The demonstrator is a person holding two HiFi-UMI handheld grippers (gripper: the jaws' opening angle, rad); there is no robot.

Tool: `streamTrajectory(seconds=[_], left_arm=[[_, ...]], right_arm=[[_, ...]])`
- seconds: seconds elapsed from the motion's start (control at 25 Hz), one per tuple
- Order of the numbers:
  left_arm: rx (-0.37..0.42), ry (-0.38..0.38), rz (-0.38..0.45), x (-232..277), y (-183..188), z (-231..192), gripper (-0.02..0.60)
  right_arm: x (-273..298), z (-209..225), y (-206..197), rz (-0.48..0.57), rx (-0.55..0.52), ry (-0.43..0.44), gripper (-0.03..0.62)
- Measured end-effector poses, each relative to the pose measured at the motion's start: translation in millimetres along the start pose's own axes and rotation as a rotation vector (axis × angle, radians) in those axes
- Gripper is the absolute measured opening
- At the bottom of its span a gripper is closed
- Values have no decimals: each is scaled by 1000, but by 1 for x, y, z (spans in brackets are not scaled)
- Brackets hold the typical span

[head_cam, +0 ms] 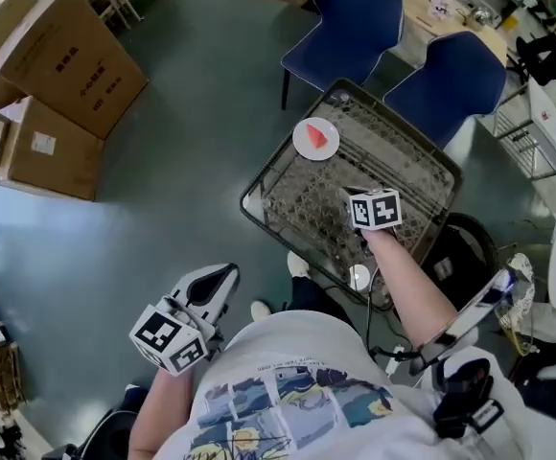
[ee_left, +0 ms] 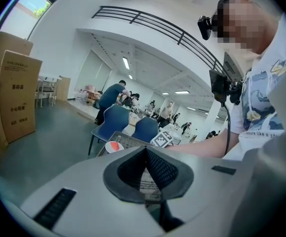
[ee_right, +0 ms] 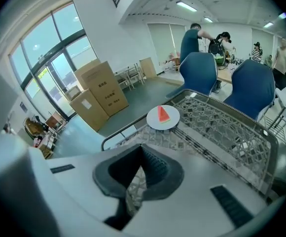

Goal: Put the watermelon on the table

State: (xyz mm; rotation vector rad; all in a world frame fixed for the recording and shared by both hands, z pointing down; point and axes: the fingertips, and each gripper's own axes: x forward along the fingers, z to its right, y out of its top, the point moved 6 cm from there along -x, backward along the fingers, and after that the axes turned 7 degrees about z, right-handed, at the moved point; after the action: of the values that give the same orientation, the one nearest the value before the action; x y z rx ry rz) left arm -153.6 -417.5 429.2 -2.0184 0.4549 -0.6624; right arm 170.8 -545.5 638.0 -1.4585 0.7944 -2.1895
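Observation:
A red watermelon slice (head_cam: 318, 138) lies on a small white plate (head_cam: 302, 149) at the far corner of a metal mesh table (head_cam: 429, 164). My right gripper (head_cam: 353, 202) hangs over the middle of the mesh, a short way on the near side of the plate, shut with nothing in it. In the right gripper view the slice (ee_right: 163, 114) and plate (ee_right: 153, 122) lie ahead beyond the closed pads (ee_right: 150, 164). My left gripper (head_cam: 226, 276) is low at the left, off the table over the floor, also shut and empty. The plate (ee_left: 114, 146) shows small in the left gripper view.
Two blue chairs (head_cam: 355, 17) (head_cam: 446, 80) stand behind the table. Cardboard boxes (head_cam: 62, 60) are stacked at the far left on the grey floor. Cables and equipment (head_cam: 508, 295) crowd the right side. People stand at a desk (ee_right: 222, 48) further back.

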Motion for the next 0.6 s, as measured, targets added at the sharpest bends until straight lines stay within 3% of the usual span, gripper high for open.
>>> streamTrajectory(seconds=[0.24,0.4,0.6], left_arm=[[-21,40,91,-53,8,-7,9],[11,16,83,-82,-8,1,9],[-44,1,114,-120,-31,6,9]], right_arm=[[-65,-74,-24,81,-56,81,9],[-106,-124,-38,156,-69,128,9],[-150,-181,-51,251,-88,193,9]])
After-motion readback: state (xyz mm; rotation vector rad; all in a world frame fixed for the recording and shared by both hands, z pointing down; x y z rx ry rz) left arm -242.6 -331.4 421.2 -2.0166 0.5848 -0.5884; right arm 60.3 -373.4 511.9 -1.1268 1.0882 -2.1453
